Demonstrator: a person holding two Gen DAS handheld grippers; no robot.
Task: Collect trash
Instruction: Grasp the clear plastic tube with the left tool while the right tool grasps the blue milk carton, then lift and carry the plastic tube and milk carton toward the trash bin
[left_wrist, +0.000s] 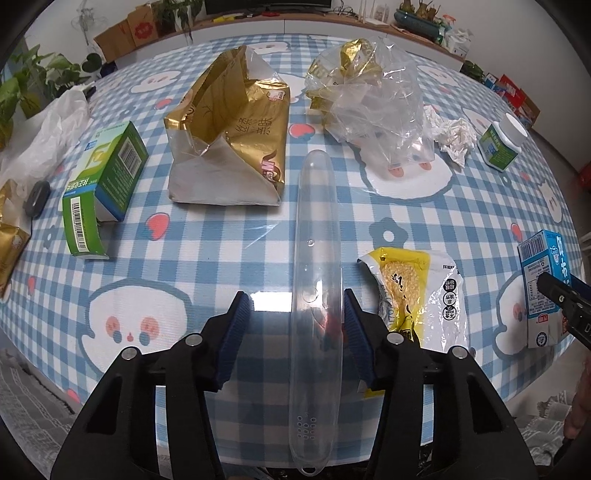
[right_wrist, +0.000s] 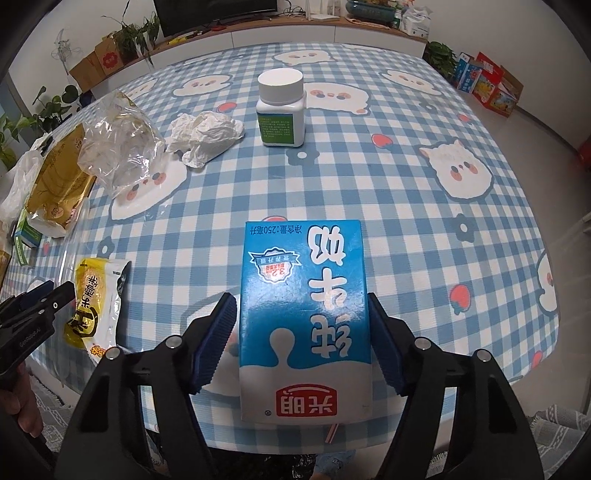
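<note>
In the left wrist view a long clear plastic case (left_wrist: 317, 258) lies on the checked tablecloth (left_wrist: 207, 258), running away from me. My left gripper (left_wrist: 297, 314) is open around its near part; the right pad touches it, the left pad stands apart. In the right wrist view a blue milk carton (right_wrist: 304, 314) lies flat between the jaws of my right gripper (right_wrist: 301, 332), which is open with both pads close beside the carton. The carton also shows in the left wrist view (left_wrist: 543, 284).
On the table lie a gold wrapper bag (left_wrist: 229, 136), a crumpled clear bag (left_wrist: 373, 103), a crumpled tissue (right_wrist: 207, 136), a white pill bottle (right_wrist: 280, 110), a green box (left_wrist: 107, 177) and a yellow snack wrapper (left_wrist: 413, 295). A white plastic bag (left_wrist: 48, 133) sits far left.
</note>
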